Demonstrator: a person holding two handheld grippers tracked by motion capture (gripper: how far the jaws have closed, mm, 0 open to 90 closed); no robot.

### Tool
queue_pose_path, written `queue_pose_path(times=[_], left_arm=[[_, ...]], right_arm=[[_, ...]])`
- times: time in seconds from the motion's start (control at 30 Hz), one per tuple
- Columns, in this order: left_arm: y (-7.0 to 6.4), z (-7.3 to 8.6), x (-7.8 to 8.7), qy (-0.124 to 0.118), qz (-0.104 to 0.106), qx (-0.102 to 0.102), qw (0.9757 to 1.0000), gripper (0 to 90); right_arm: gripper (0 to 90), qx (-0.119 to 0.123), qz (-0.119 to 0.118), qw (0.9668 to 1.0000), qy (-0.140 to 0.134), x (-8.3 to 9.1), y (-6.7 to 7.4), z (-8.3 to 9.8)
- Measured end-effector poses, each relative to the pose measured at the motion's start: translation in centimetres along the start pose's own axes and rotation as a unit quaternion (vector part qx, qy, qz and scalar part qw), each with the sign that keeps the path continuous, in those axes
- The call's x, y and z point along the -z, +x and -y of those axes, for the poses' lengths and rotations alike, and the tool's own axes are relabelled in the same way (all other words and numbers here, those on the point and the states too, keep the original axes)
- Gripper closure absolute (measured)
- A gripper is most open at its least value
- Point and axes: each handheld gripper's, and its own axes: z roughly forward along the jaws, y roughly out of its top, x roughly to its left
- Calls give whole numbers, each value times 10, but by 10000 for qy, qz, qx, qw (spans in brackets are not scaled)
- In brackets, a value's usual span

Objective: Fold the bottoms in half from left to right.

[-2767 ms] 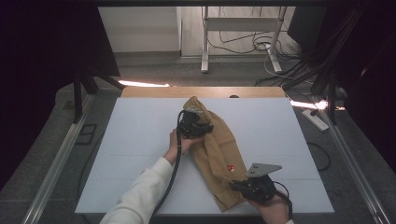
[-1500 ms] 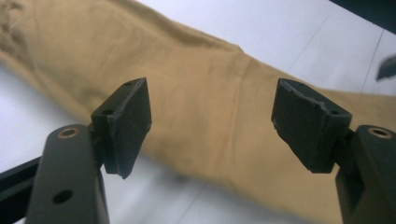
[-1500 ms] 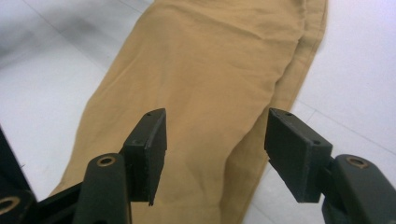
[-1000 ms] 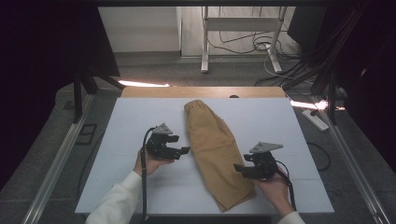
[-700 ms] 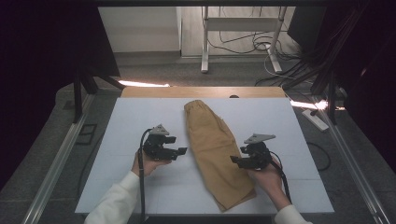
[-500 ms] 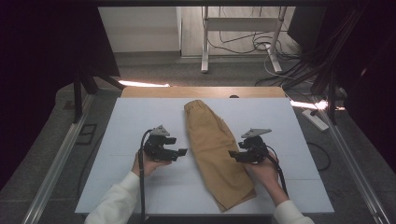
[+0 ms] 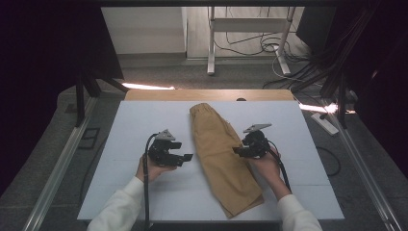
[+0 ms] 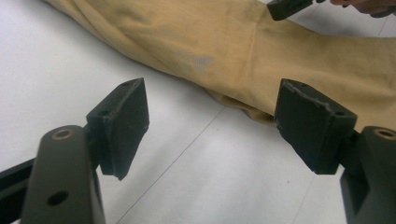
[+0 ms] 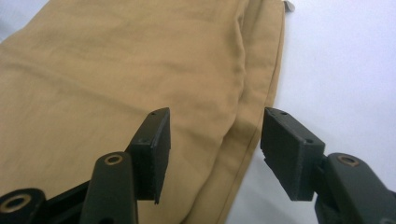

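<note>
**Folded trousers lying flat, next fold not begun**

The left gripper is hovering spread at nine o'clock of the trousers, which are lying mid-table. The right gripper, at three o'clock, is narrowing over the edge, gripping nothing yet.

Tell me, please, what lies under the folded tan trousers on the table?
The tan trousers lie flat on the white table top, which shows on all sides of them. At their near-left edge a lower fabric layer peeks out. Whatever else might lie beneath is covered by the cloth.
</note>
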Motion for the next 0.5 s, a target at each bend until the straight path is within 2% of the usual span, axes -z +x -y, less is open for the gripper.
queue_pose_path(times=[0.23,0.4,0.5], left_arm=[[-1,-1,1,-24,-1,-8,10000,257],[0,-1,1,-24,-10,-27,10000,256],[-1,-1,1,-24,-8,-36,10000,256]], right_arm=[[564,193,-18,9996,202,-11,0,-2],[800,366,23,9990,272,-10,2,-1],[884,386,-43,9988,293,-9,3,-1]])
